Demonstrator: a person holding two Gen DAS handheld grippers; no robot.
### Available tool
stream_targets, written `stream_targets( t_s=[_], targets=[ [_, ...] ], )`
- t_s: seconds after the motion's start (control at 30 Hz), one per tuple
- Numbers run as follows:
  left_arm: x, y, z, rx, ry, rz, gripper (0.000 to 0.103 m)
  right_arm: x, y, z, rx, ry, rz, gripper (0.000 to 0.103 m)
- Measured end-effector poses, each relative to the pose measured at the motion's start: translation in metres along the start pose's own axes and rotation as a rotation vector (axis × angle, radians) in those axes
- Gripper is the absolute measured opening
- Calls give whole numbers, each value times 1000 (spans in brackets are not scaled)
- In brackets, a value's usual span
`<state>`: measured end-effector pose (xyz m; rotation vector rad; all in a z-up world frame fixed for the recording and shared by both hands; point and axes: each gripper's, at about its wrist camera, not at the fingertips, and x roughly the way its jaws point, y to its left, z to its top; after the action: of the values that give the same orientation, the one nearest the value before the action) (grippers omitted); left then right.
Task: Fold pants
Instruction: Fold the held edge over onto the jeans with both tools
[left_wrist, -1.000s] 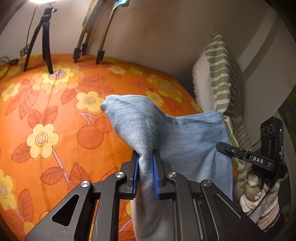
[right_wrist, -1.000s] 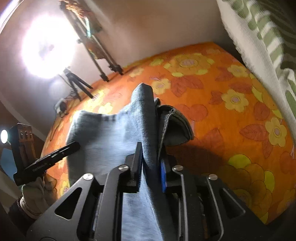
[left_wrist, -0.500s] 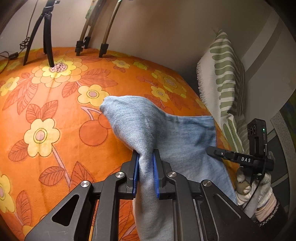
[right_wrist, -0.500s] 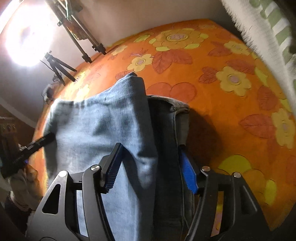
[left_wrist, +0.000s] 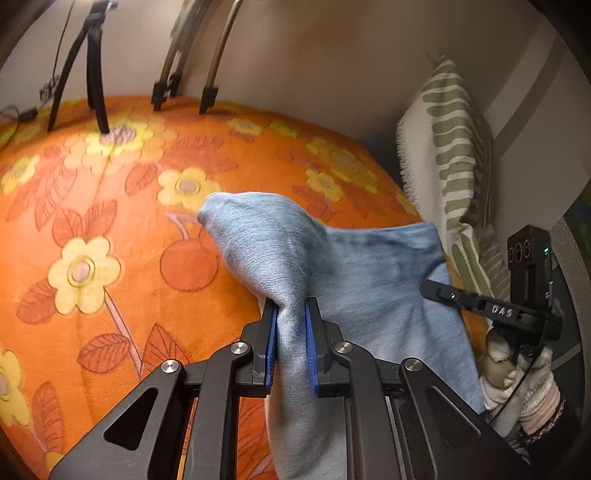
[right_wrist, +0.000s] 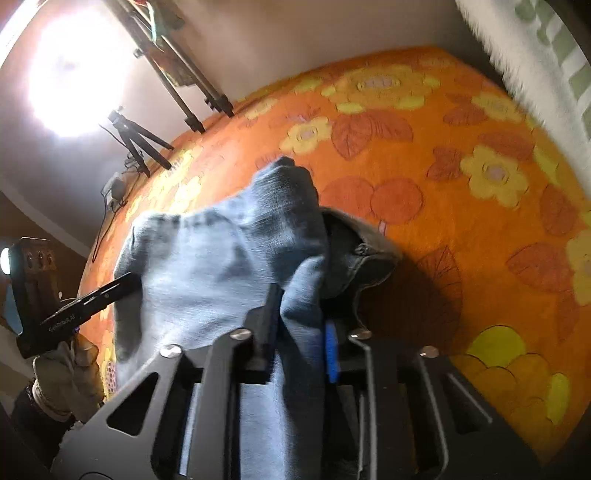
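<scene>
Light blue denim pants (left_wrist: 351, 266) hang bunched over an orange flowered bedspread (left_wrist: 110, 221). My left gripper (left_wrist: 291, 306) is shut on a fold of the denim, which humps up ahead of its blue pads. My right gripper (right_wrist: 299, 295) has its jaws closing on another fold of the pants (right_wrist: 207, 251), with the cloth pinched between the pads. A darker waistband (right_wrist: 365, 254) droops just right of that fold. Each wrist view shows the other gripper at the far edge of the cloth, held by a gloved hand (left_wrist: 517, 373).
A green-striped white pillow (left_wrist: 450, 147) leans on the wall at the right side of the bed. Tripod legs (left_wrist: 92, 74) and other stands rest on the far edge of the bedspread. A bright lamp (right_wrist: 70, 74) glares at the back left.
The right gripper's jaws spread wide around the denim half a second ago and have now come back together on it. The left gripper kept its grip and barely moved.
</scene>
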<state>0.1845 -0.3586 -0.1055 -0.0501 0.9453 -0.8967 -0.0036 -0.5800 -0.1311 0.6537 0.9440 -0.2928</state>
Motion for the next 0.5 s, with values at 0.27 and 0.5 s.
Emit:
stream_targets(
  t_s=[0.27, 0.5],
  targets=[
    [-21, -13, 14, 55, -51, 2, 11, -35, 33, 5, -52, -103, -34, 12],
    [-20, -34, 43, 133, -85, 25, 11, -46, 38, 18, -78, -168, -86, 11]
  ],
)
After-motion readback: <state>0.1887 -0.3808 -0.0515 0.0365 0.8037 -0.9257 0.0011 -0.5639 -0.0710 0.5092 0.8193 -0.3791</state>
